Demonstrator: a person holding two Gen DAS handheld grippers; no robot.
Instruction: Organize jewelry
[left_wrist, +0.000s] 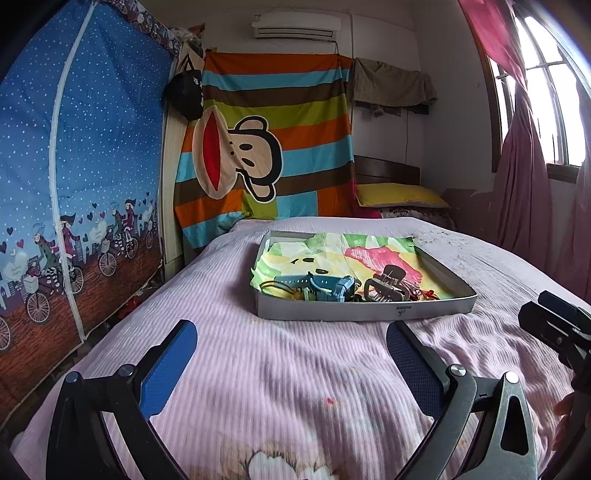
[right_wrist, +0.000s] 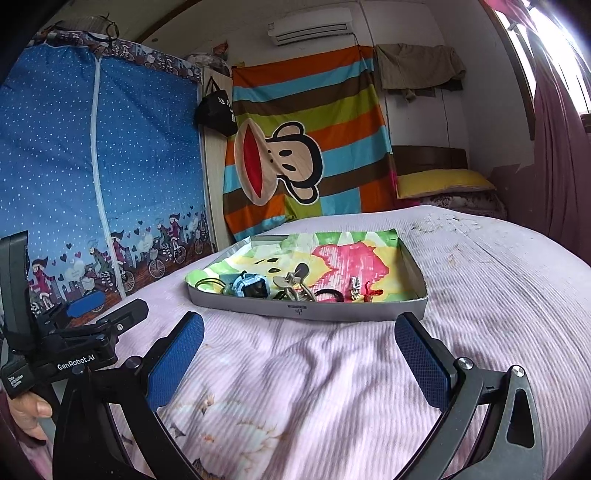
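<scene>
2 grippers, left gripper (left_wrist: 291, 354) and right gripper (right_wrist: 299, 354), gape empty before a jewelry-cluttered grey tray (right_wrist: 369, 314).

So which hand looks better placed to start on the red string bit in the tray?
Probably the right. The red cord charm lies at the tray's right end, ahead of the open right tongs; the left tongs face the blue watch.
</scene>
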